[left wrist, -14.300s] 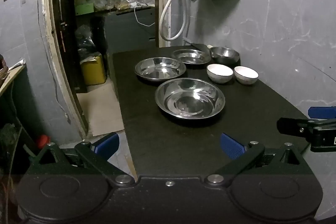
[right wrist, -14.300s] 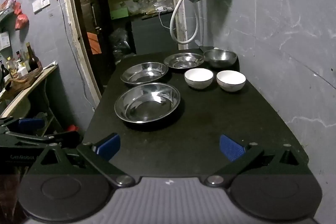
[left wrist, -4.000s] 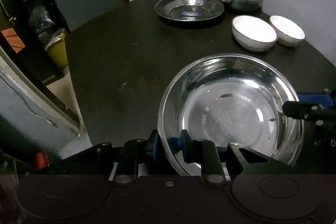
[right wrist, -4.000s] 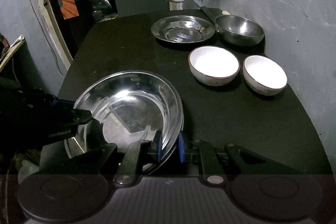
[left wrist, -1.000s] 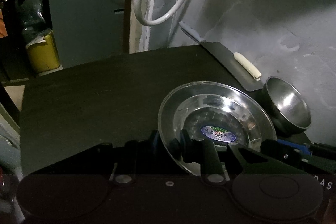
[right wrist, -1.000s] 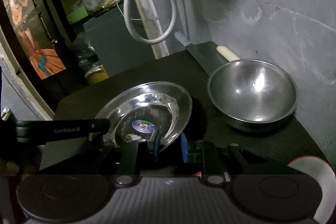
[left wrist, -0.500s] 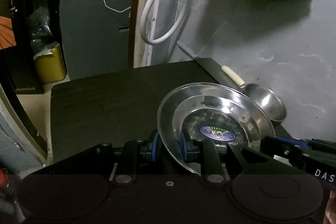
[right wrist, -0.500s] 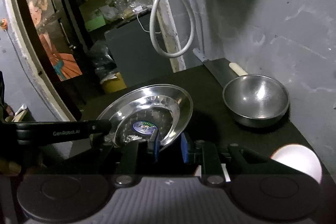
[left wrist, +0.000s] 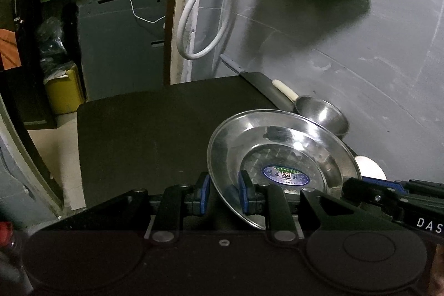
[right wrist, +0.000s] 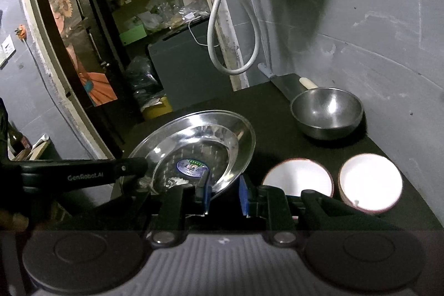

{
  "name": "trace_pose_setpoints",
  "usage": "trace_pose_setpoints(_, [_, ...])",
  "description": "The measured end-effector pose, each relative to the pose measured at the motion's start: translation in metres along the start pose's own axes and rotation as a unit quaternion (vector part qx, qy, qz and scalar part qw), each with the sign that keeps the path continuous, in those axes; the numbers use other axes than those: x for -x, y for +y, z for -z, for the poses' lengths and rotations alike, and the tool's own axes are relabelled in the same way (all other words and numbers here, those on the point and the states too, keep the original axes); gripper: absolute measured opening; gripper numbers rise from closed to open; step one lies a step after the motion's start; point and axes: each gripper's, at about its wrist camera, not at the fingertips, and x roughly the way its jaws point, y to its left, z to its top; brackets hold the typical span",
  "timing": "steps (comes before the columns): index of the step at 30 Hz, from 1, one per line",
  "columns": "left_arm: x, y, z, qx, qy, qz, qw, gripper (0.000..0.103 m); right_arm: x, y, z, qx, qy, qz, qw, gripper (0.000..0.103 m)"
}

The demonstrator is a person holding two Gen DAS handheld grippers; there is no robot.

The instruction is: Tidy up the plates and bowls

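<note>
**Both grippers on one plate**

While it hangs tilted above the black table (right wrist: 277, 113), the round shiny steel plate (left wrist: 280, 146) with a blue sticker is pinched at opposite rims by the left gripper (left wrist: 222, 192) and the right gripper (right wrist: 223, 194), jaws narrow.

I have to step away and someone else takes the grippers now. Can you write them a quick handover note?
Left gripper: shut on the near-left rim of the stickered steel plate.
Right gripper: shut on the opposite rim of the same plate.
The plate is held tilted over the black table.
On the table: steel bowl by the wall, two white bowls nearer.
Left: set the plate down, then sort the bowls.
</note>
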Motion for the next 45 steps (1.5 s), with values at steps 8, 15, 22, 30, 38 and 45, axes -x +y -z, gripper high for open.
trace_pose_setpoints(8, [0.022, 0.0, 0.028, 0.004, 0.015, 0.0, 0.9999, 0.024, 0.018, 0.007, 0.022, 0.01, 0.022, -0.013, 1.0, 0.024])
trace_pose_setpoints(15, [0.027, 0.002, 0.048, 0.004, 0.038, 0.001, 0.9993, 0.024, 0.027, 0.011, 0.042, 0.01, 0.044, -0.018, 0.999, 0.024])
trace_pose_setpoints(22, [0.025, 0.005, 0.059, -0.01, 0.058, 0.002, 0.9983, 0.024, 0.031, 0.014, 0.057, 0.009, 0.064, -0.024, 0.998, 0.024])
trace_pose_setpoints(30, [0.022, -0.001, 0.067, -0.037, 0.076, 0.01, 0.9963, 0.024, 0.037, 0.011, 0.068, -0.002, 0.092, -0.025, 0.995, 0.024])
trace_pose_setpoints(38, [0.021, -0.006, 0.075, -0.049, 0.093, 0.016, 0.9944, 0.025, 0.042, 0.009, 0.073, -0.01, 0.109, -0.023, 0.994, 0.024])
trace_pose_setpoints(45, [0.021, -0.007, 0.078, -0.064, 0.102, 0.016, 0.9926, 0.025, 0.043, 0.01, 0.075, -0.014, 0.12, -0.027, 0.992, 0.024])
